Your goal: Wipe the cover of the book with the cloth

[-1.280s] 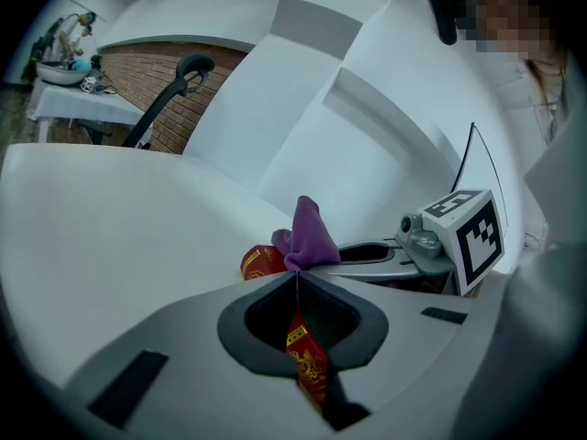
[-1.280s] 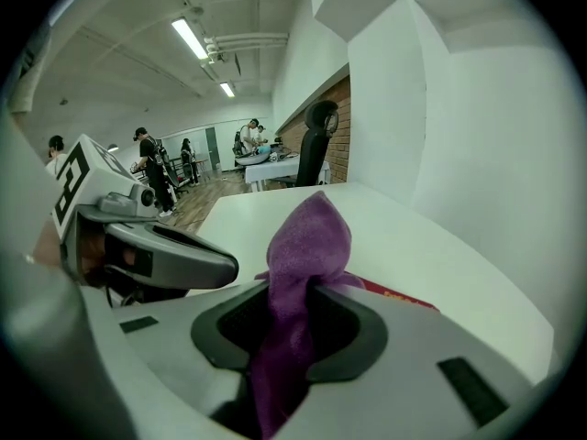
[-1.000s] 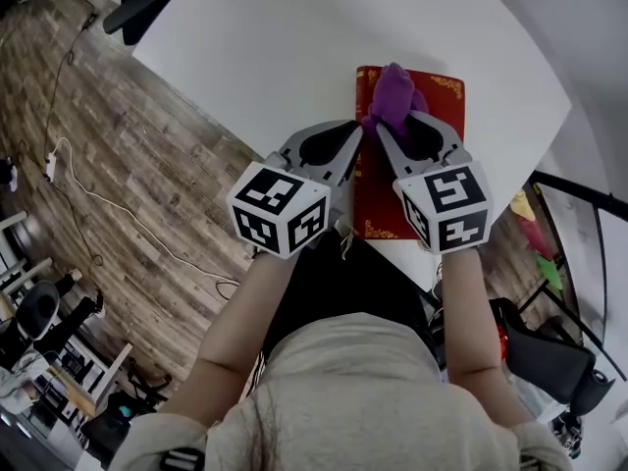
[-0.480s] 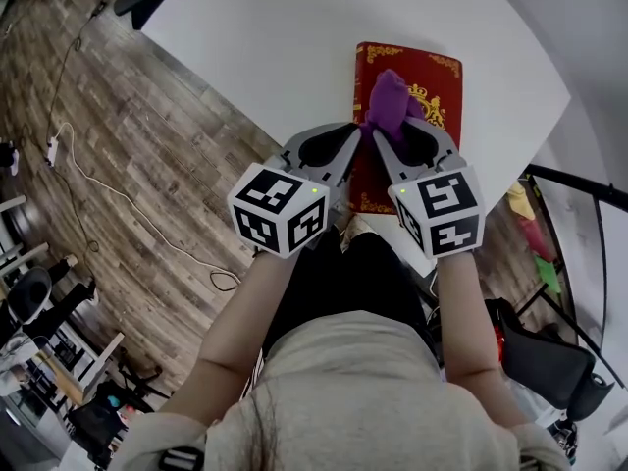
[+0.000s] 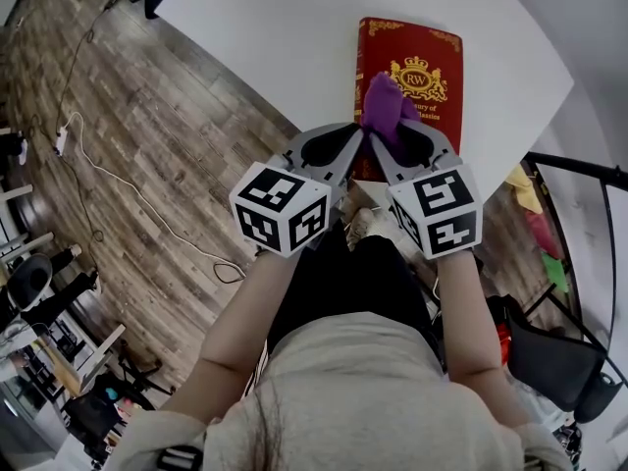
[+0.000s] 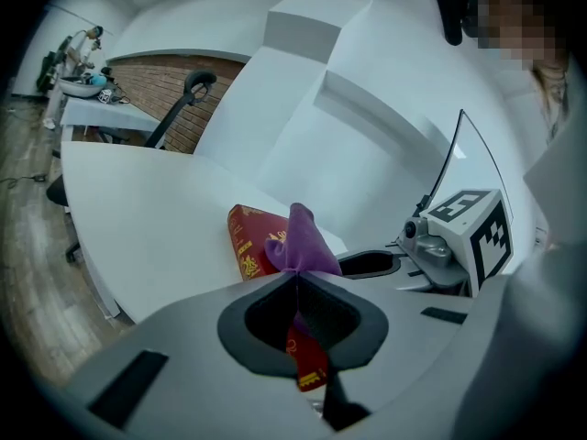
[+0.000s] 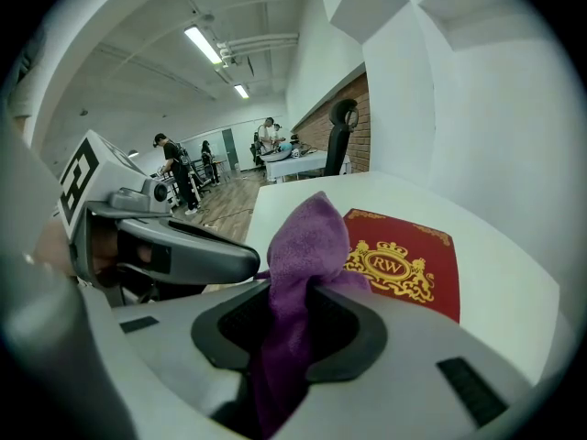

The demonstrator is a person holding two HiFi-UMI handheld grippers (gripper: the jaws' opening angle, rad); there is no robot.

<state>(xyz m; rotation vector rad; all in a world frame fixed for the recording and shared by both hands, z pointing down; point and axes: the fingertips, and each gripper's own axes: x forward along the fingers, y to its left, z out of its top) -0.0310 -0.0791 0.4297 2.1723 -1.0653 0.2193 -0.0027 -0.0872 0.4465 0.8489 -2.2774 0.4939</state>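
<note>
A red book with a gold crest lies closed on the white table. A purple cloth rests bunched on the near left part of its cover, below the crest. My right gripper is shut on the cloth, which rises in a peak from its jaws before the book. My left gripper lies close beside it, jaws closed, and appears to pinch the cloth's left edge. The book's spine shows behind.
The table's near edge runs under both grippers, with wooden floor and a white cable to the left. A dark chair stands at the lower right. Several people stand far off across the room.
Both grippers have drawn the cloth down the cover toward me, from the book's far left corner to below the crest. The gold crest, covered before, now shows.
</note>
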